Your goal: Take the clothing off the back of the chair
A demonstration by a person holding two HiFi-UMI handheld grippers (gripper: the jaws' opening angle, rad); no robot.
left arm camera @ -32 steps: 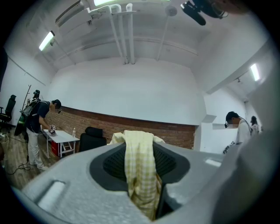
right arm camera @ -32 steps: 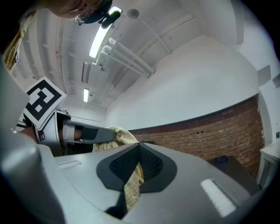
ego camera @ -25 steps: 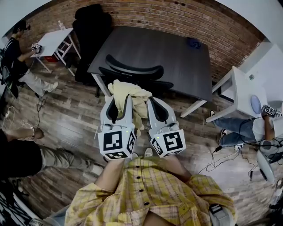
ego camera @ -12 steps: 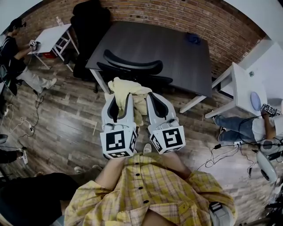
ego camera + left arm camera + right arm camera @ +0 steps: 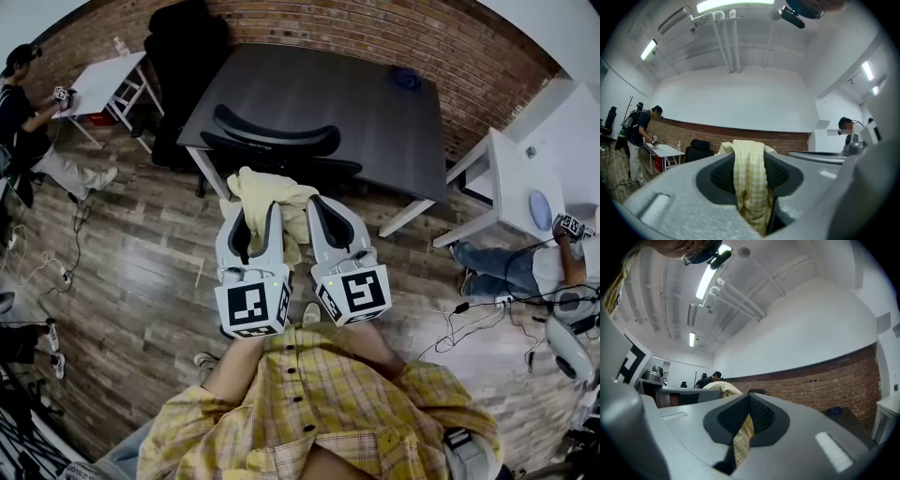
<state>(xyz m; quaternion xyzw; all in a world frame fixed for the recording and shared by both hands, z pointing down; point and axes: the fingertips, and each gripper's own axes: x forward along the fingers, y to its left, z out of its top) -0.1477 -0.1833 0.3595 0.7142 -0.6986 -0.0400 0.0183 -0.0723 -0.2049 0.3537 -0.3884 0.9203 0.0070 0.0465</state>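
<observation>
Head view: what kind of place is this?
Probably an office-like lab or workspace: a brick wall, a dark table with an office chair at it, white side tables where other people work, and cables across the wood floor.

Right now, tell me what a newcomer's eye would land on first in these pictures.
The pale yellow cloth stands out first. It is bunched at the middle of the head view, pinched by the left gripper and the right gripper side by side. Just behind it are a black chair and a dark table, with a brick wall along the far side.
</observation>
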